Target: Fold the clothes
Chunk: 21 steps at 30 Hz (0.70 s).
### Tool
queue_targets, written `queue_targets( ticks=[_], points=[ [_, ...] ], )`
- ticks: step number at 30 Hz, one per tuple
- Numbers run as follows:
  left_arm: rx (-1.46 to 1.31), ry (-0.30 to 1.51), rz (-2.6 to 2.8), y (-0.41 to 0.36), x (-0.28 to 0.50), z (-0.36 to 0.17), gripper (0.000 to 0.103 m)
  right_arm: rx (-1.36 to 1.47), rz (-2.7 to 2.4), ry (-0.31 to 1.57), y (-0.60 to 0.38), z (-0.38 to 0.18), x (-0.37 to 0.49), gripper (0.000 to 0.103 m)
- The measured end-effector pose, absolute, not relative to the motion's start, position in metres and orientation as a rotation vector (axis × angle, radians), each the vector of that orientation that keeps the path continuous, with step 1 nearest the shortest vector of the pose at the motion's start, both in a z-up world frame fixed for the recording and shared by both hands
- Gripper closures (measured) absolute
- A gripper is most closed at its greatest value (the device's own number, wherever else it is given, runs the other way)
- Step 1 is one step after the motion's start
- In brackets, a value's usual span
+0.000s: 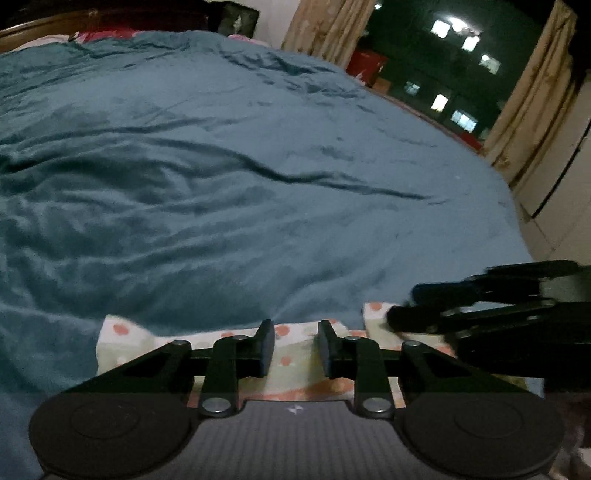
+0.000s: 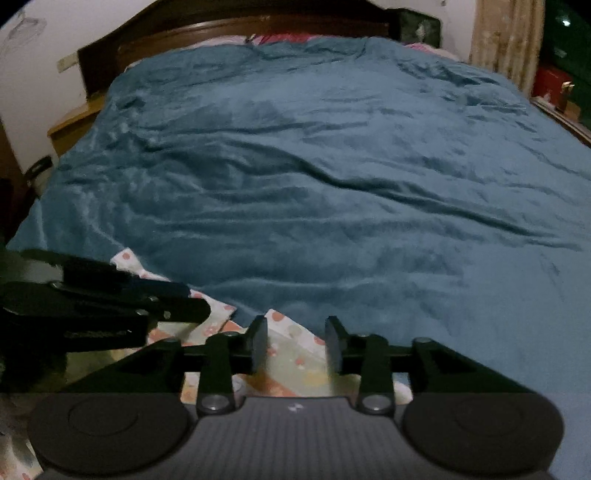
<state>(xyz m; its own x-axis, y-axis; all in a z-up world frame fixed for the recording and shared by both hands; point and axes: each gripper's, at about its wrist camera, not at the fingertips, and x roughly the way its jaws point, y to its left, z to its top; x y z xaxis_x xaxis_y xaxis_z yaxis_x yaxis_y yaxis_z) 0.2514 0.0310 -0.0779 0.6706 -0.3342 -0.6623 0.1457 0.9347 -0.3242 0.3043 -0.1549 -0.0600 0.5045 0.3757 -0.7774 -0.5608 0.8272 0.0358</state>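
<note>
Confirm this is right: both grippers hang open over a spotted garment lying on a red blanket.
Wrong colour only. Both views show the blanket is teal blue, not red. The rest holds: left gripper and right gripper are open over the spotted garment.

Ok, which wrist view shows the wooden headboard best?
The right wrist view: the headboard spans the top of the frame behind the teal blanket, with its dark curved top visible. The left wrist view catches only a thin brown strip at the upper left corner.
</note>
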Motion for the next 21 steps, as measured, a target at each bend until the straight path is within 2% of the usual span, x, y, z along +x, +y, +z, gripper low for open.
queue_targets(
  ticks=[3, 6, 7, 8, 11, 14, 16, 18, 21],
  points=[
    [-0.240, 0.783, -0.295, 0.036, 0.250, -0.074, 0.072, -0.252, 0.593, 0.892, -0.154, -0.068, 0.312, 0.067],
    [-0.189, 0.784, -0.292, 0.038, 0.251, -0.075, 0.067, -0.256, 0.627, 0.902, -0.152, -0.076, 0.316, 0.068],
    [-0.185, 0.790, -0.290, 0.039, 0.252, -0.076, 0.064, -0.254, 0.636, 0.904, -0.152, -0.076, 0.316, 0.075],
    [-0.189, 0.799, -0.283, 0.040, 0.254, -0.079, 0.063, -0.250, 0.647, 0.901, -0.152, -0.076, 0.316, 0.090],
    [-0.198, 0.811, -0.276, 0.040, 0.257, -0.085, 0.061, -0.254, 0.665, 0.877, -0.155, -0.069, 0.312, 0.099],
    [-0.215, 0.823, -0.272, 0.035, 0.262, -0.089, 0.065, -0.240, 0.673, 0.832, -0.160, -0.058, 0.306, 0.100],
    [-0.249, 0.828, -0.280, 0.033, 0.266, -0.091, 0.077, -0.218, 0.672, 0.802, -0.163, -0.050, 0.304, 0.100],
    [-0.288, 0.826, -0.292, 0.030, 0.270, -0.093, 0.084, -0.199, 0.672, 0.778, -0.167, -0.044, 0.303, 0.100],
    [-0.390, 0.821, -0.309, 0.030, 0.277, -0.096, 0.086, -0.185, 0.685, 0.758, -0.169, -0.041, 0.302, 0.100]
  ],
)
